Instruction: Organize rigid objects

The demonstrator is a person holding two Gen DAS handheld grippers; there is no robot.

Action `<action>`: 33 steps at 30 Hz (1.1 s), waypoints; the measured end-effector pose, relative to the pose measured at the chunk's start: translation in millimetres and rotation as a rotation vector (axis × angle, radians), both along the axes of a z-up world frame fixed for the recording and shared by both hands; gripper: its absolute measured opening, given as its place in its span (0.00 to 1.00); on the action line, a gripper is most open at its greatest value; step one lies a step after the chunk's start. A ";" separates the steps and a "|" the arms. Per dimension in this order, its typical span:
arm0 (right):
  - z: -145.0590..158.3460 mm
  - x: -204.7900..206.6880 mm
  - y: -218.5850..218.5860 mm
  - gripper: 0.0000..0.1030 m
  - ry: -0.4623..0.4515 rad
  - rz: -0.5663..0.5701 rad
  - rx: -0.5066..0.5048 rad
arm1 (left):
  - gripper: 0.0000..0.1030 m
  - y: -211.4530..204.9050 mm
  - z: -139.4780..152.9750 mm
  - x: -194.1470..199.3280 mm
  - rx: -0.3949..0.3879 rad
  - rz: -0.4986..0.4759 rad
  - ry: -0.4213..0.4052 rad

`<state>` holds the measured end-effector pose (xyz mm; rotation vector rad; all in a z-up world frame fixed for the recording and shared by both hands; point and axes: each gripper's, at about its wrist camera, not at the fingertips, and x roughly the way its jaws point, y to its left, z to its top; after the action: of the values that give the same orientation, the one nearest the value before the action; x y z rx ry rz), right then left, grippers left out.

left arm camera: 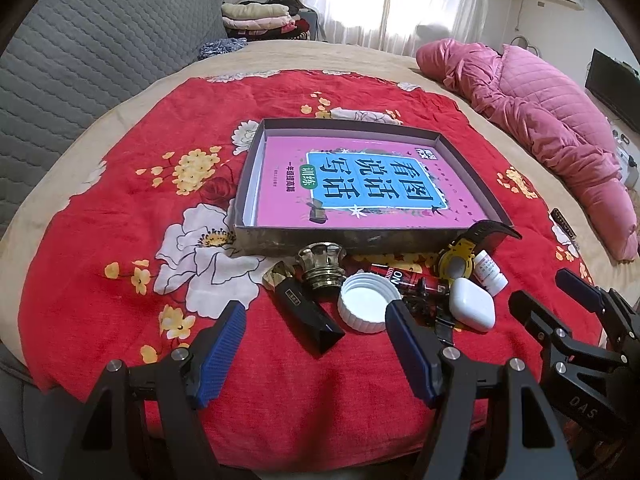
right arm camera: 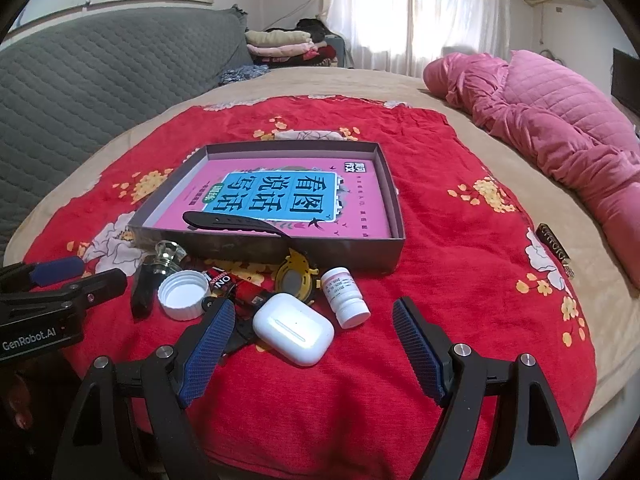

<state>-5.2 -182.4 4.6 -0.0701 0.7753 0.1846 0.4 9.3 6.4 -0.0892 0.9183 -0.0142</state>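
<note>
A shallow grey box (left arm camera: 304,240) (right arm camera: 256,250) with a pink book inside lies on the red floral cloth. Before its near wall sits a cluster: black lighter case (left arm camera: 310,316), gold bottle stopper (left arm camera: 322,266), white cap (left arm camera: 366,300) (right arm camera: 182,294), white earbud case (left arm camera: 472,306) (right arm camera: 294,328), small white bottle (left arm camera: 490,274) (right arm camera: 346,298), yellow watch (left arm camera: 460,262) (right arm camera: 294,276) with its black strap over the box wall. My left gripper (left arm camera: 316,320) is open around the lighter case and cap. My right gripper (right arm camera: 314,318) is open around the earbud case.
A pink quilted blanket (right arm camera: 560,132) lies bunched along the right side of the bed. A grey padded headboard (left arm camera: 80,60) stands at the left. Folded clothes (left arm camera: 260,18) are stacked at the back. A dark small tag-like item (right arm camera: 554,246) rests at the cloth's right edge.
</note>
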 end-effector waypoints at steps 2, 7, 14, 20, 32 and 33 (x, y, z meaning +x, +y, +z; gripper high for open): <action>0.1 0.1 -0.2 0.80 0.000 0.000 -0.001 | 0.69 0.1 -0.2 0.0 -0.001 0.001 0.000; 0.3 0.1 -0.1 0.80 0.000 -0.001 -0.001 | 0.69 0.0 -0.6 -0.4 0.005 0.001 -0.001; 0.0 0.1 1.0 0.80 -0.001 0.005 0.000 | 0.69 1.0 -1.6 -1.0 0.009 0.001 0.002; 0.1 -0.4 2.1 0.80 0.000 0.004 0.000 | 0.69 1.2 -1.1 -0.2 0.012 0.003 0.008; -0.3 1.4 -3.9 0.80 0.005 -0.015 0.020 | 0.69 5.2 -2.4 0.3 0.007 0.015 0.028; -0.4 1.8 -5.8 0.80 0.006 -0.020 0.023 | 0.69 5.5 -2.3 0.2 0.007 0.017 0.029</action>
<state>-3.4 -188.2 4.2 -0.0399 0.7794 0.1753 0.6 14.8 4.2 -0.0914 0.9463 0.0061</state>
